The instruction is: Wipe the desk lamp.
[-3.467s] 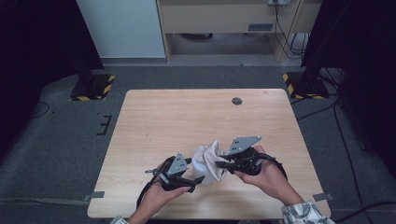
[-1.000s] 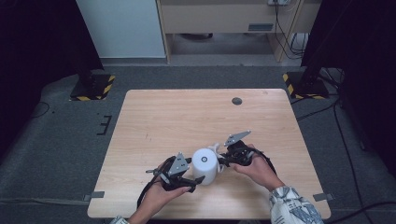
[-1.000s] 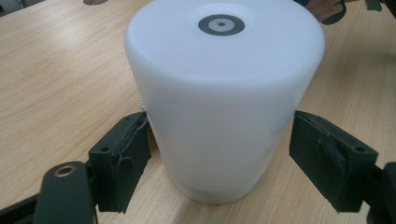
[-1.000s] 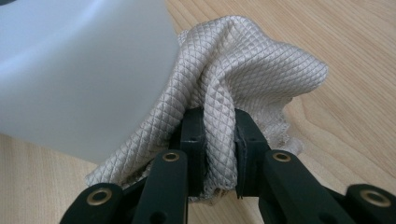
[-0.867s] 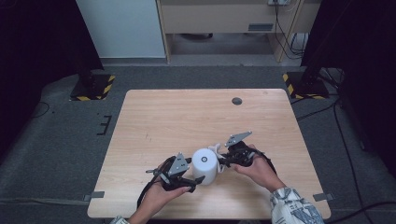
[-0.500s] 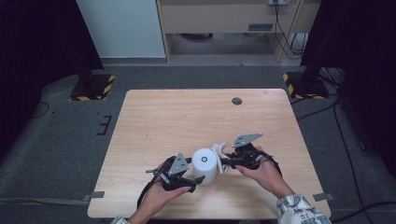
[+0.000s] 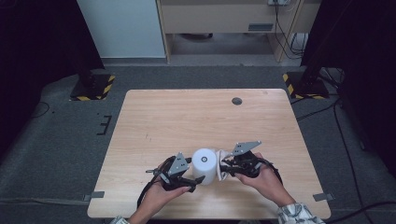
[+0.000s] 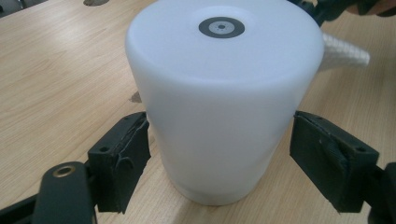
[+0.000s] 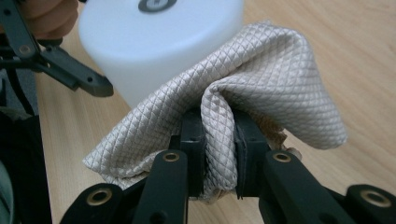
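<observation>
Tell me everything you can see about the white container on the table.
The white container is a smooth, matte, plastic-looking tapered cylinder, wider at its flat top, which bears a small round grey-and-black mark at its centre. It stands upright on the wooden table near the front edge. The left tongs straddle its lower part, jaws open, one close against its side. A quilted beige cloth, pinched in the right tongs, lies against its side.

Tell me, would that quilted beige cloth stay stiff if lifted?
Probably not: the quilted beige cloth folds and droops around the right gripper pinching it. It looks light and thin. Its textured weave likely resists slipping.
</observation>
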Available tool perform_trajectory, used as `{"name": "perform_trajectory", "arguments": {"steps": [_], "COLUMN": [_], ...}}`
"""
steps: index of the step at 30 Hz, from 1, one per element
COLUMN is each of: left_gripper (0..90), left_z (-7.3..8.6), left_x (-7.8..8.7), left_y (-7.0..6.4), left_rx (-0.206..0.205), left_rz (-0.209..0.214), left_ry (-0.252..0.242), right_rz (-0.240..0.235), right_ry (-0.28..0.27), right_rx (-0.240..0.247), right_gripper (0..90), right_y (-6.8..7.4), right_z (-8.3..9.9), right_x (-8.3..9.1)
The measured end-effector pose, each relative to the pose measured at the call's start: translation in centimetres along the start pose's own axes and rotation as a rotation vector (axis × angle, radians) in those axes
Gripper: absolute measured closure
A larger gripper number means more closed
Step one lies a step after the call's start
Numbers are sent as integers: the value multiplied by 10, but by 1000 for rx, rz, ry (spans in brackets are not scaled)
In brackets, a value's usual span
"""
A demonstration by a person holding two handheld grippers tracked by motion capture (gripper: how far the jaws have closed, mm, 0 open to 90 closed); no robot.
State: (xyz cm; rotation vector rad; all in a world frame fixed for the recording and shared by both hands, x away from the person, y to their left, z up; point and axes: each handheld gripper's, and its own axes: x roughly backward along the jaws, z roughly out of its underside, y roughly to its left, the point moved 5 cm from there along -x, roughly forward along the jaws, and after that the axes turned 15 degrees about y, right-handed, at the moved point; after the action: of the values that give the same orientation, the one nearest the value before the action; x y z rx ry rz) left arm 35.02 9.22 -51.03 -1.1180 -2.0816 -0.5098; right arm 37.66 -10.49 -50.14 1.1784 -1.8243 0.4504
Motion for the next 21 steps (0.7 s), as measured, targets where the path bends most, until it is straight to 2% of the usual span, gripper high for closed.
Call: {"name": "perform_trajectory", "arguments": {"steps": [7, 15, 18, 21], "left_gripper": [190, 190, 190, 190], "left_z": [0, 0, 0, 0], "left_x": [0, 0, 0, 0], "left_y": [0, 0, 0, 0], "left_rx": [0, 0, 0, 0], "left_rz": [1, 2, 3, 4], "left_ry": [0, 0, 0, -1], "right_rz": [-17, -22, -21, -30], "right_ry": [-6, -79, -75, -56], "right_rx": [-7, 23, 32, 23], "right_gripper": [772, 772, 772, 772], "right_y": [10, 26, 29, 28], "right_z": [11, 4, 4, 8], "right_x": [-5, 18, 18, 10]}}
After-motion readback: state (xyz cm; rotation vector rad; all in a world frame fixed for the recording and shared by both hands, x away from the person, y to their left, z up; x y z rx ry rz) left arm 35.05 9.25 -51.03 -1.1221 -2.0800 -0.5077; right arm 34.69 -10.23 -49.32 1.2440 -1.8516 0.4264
